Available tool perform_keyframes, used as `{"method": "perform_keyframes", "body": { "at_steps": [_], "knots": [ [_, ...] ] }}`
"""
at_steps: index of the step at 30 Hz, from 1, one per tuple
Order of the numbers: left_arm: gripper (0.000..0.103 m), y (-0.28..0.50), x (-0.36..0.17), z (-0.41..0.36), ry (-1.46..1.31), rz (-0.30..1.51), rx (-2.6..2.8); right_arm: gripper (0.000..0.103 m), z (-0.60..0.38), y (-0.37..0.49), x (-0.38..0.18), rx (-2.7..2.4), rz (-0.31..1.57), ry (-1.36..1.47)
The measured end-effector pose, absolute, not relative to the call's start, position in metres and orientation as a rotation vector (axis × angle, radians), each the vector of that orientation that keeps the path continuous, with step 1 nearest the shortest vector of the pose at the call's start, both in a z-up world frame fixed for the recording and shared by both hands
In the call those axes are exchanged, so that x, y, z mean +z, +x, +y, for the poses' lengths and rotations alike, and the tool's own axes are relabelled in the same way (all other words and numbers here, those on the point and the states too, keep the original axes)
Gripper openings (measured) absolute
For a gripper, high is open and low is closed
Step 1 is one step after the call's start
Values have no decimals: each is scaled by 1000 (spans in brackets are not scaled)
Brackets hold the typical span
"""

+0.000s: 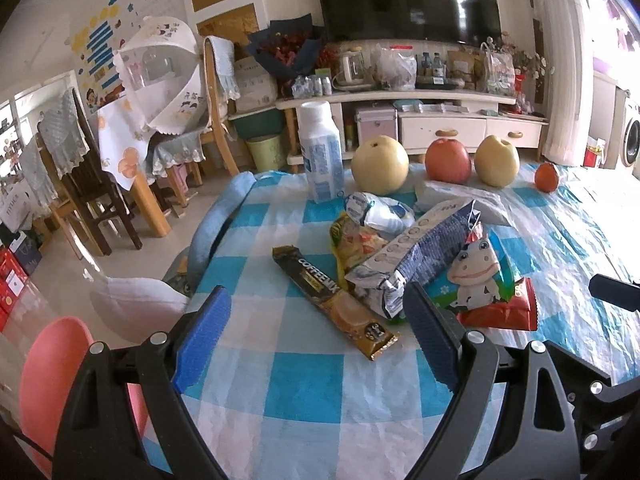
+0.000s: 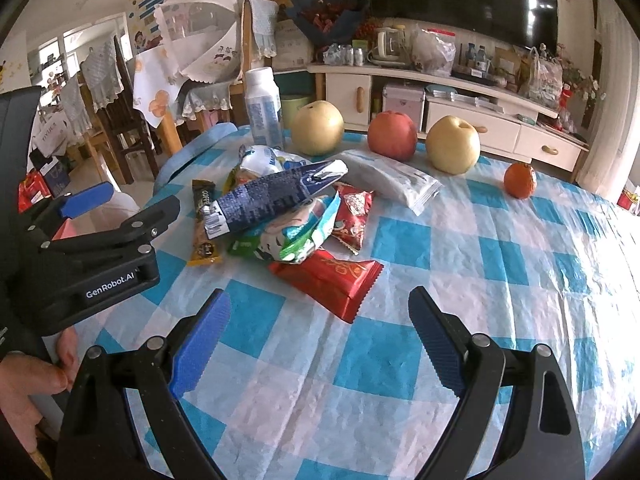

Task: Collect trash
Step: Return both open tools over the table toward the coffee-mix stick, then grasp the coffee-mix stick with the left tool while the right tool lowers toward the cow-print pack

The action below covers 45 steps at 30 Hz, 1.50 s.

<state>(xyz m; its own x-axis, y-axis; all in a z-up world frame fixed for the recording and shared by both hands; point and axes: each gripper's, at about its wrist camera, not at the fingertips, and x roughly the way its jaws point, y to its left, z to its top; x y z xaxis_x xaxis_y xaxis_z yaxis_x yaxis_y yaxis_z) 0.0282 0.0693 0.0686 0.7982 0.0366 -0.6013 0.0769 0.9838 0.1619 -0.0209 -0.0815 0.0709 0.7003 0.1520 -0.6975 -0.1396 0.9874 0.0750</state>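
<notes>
The left gripper (image 1: 316,336) hangs with jaws spread wide and nothing between them, over the near rim of the table (image 1: 304,392). From it, the coffee stick (image 1: 338,300) lies at 12 o'clock, just ahead of the fingertips, and the table's left edge curves away at 10 o'clock with open floor beyond. The right gripper (image 2: 320,336) is likewise spread and empty, above bare checked cloth; clear cloth runs from 12 round to 3 o'clock.

The trash sits heaped in the table's middle: a dark blue wrapper (image 2: 272,200) on top, a cartoon packet (image 2: 300,236) under it, a red packet (image 2: 332,280) nearest the right gripper at 12 o'clock, a white pouch (image 2: 392,180) behind. Beyond the heap stand a bottle (image 1: 322,152), two pears (image 1: 380,164) (image 1: 497,160), an apple (image 1: 447,160) and an orange (image 1: 547,177) along the far edge.

Only the right view shows the left gripper from outside, at 9 o'clock, and the hand (image 2: 28,384) holding it. Only the left view shows a pink round shape (image 1: 56,380) low at 8 o'clock; I cannot tell what it is or whether anything is in it.
</notes>
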Motion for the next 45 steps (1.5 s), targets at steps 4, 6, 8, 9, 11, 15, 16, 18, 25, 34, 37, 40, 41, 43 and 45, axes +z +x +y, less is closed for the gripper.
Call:
{"method": "perform_keyframes", "body": {
  "at_steps": [4, 6, 8, 9, 11, 15, 16, 18, 25, 34, 37, 40, 41, 43, 45],
  "knots": [
    [88, 33, 65, 67, 158, 671, -36, 89, -85, -17, 68, 168, 789, 19],
    [88, 35, 63, 67, 135, 685, -46, 89, -86, -15, 67, 185, 794, 23],
    [88, 39, 60, 70, 97, 704, -58, 89, -91, -11, 66, 209, 803, 52],
    [88, 41, 59, 72, 68, 716, -65, 89, -95, -8, 66, 218, 809, 74],
    [88, 45, 56, 77, 16, 735, -73, 90, -103, -3, 65, 235, 821, 121],
    [88, 54, 51, 86, -63, 768, -71, 90, -115, 8, 63, 271, 840, 189],
    [88, 56, 49, 87, -75, 774, -71, 90, -118, 11, 62, 280, 843, 203],
    [88, 62, 46, 90, -105, 787, -60, 90, -121, 14, 61, 298, 846, 231],
    [88, 68, 45, 92, -170, 778, -100, 89, -125, 30, 56, 361, 853, 321],
    [87, 77, 38, 70, -131, 787, -194, 60, -136, 44, 46, 523, 859, 582],
    [83, 79, 32, 61, -100, 809, -217, 51, -134, 50, 41, 538, 870, 609],
    [80, 80, 25, 54, -69, 837, -241, 49, -133, 56, 36, 536, 882, 631],
    [80, 79, 24, 54, -65, 839, -243, 49, -133, 58, 35, 539, 882, 640],
    [80, 78, 23, 53, -62, 842, -257, 51, -131, 62, 34, 543, 881, 654],
    [80, 77, 22, 52, -61, 845, -274, 51, -129, 65, 33, 550, 884, 662]
  ]
}}
